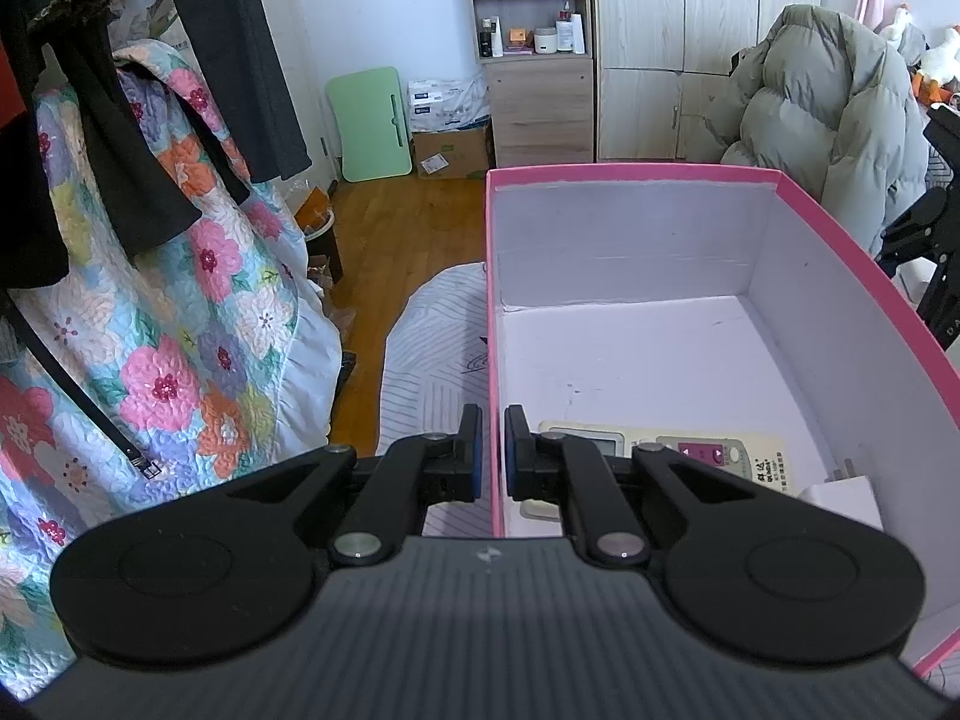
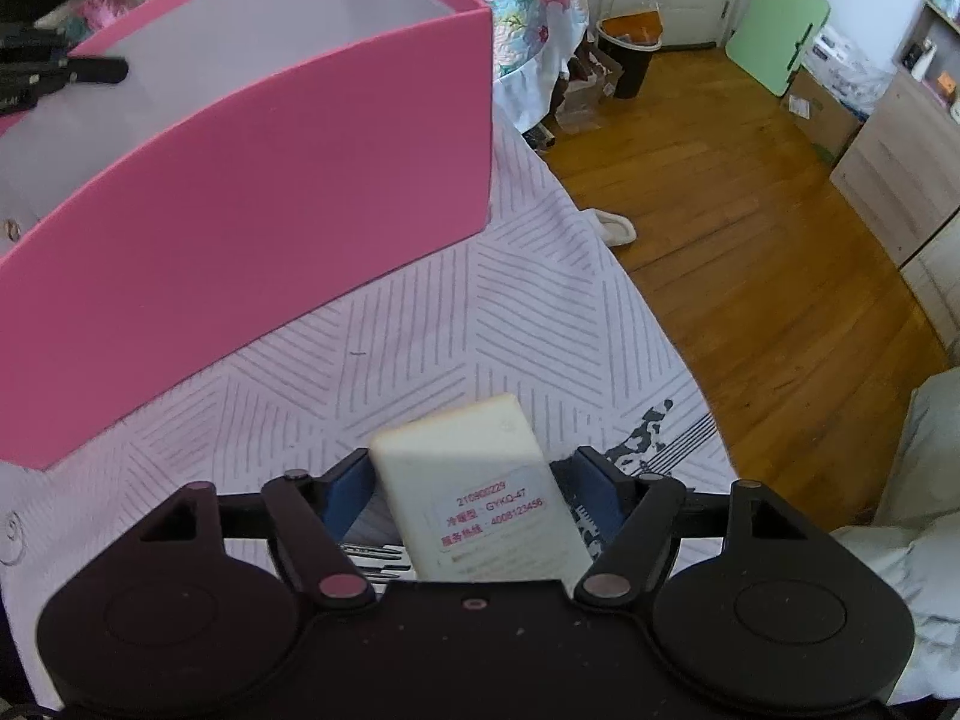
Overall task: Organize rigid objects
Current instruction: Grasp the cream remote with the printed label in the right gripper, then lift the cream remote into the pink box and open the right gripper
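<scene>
Risk ahead: a cream remote (image 2: 474,492) sitting crooked between the spread fingers of the right gripper (image 2: 474,501), apt to twist or squirt sideways onto the striped sheet (image 2: 480,312) if squeezed off-centre (label side up, slanted across the gap). No clear contact with either pad yet. Right gripper tipped steeply down over the sheet, near side of the pink box (image 2: 252,180). Left gripper (image 1: 493,450) angled down, pinching the box's left wall, steadying it. Already inside, at the near end: another remote (image 1: 708,456) and a white plug (image 1: 846,495).
</scene>
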Tool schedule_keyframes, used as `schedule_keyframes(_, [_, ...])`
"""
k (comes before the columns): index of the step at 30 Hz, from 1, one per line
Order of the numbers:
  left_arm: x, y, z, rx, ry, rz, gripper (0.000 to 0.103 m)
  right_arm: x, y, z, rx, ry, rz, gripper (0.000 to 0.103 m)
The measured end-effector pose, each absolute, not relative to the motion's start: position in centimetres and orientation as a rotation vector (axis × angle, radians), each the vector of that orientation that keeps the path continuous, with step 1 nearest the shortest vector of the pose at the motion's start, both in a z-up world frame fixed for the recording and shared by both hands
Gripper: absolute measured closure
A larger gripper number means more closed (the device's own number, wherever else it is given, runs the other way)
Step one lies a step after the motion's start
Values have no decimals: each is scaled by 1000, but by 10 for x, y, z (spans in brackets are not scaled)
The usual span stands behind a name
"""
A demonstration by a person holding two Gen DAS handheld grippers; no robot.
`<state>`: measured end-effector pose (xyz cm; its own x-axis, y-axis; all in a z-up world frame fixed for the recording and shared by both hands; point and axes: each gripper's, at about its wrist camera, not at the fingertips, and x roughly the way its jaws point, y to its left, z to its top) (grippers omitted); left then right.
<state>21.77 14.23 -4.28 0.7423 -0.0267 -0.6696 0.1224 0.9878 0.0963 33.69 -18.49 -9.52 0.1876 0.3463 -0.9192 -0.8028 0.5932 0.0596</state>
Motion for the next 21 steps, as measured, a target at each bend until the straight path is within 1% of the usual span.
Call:
schedule_keyframes(6, [216, 143, -43, 134, 729, -86, 95, 316, -179, -86, -540, 1025, 754, 34])
schedule_keyframes(13, [212, 143, -42, 143, 706, -88, 95, 276, -189, -44, -464, 887, 559, 35])
schedule_keyframes(19, [209, 140, -42, 153, 692, -78, 95, 233, -182, -29, -457, 776, 485, 41])
schedule_keyframes(21, [209, 140, -41, 156, 690, -75, 95, 220, -181, -24, -434, 757, 469, 41])
